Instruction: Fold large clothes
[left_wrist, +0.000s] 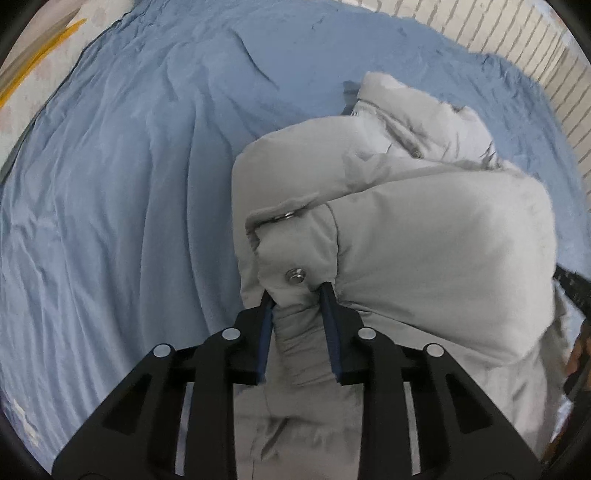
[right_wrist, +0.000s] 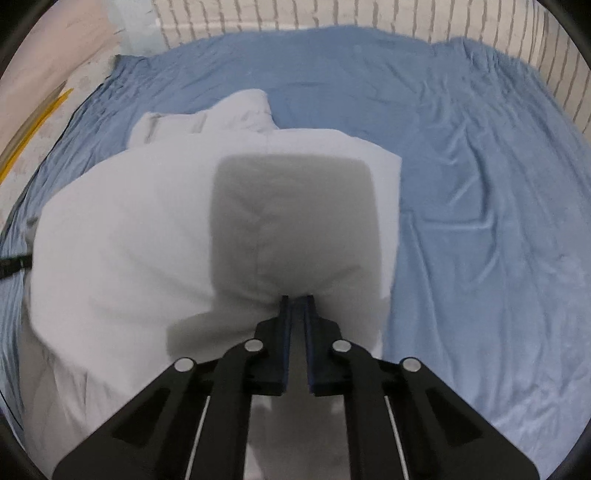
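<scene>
Left claw (left_wrist: 295, 291): closed part-way, its blue pads pinching a bunched fold of the grey jacket (left_wrist: 424, 240) at a cuff-like end, just below a metal snap (left_wrist: 294, 276).
Right claw (right_wrist: 296, 300): pressed together, with a thin pinch of the jacket's (right_wrist: 147, 240) near edge caught between the tips; puckers in the cloth radiate from that spot.
Step in hand: both claws have taken hold along the jacket's near side; by my reading this is the grasp before a fold, not the fold itself.
Next move: likely lifting both held points together and carrying them over toward the collar end, keeping them level so the padded bulk rolls evenly and does not slump to one side.
Risk: the filling is springy and the shell looks slick, so a shallow pinch may slip as the weight comes on.
Jacket: pale grey, puffy and quilted, matte smooth shell, rounded pillow-like lobes, already gathered into a thick bundle; collar (left_wrist: 391, 103) at the far end.
Where it lies: on the bed, on a blue sheet (left_wrist: 129, 184), toward the person's side.
Sheet: thin, softly shiny, heavily creased in long ripples.
Beyond: pale brick-patterned wall (right_wrist: 295, 14) behind the bed.
</scene>
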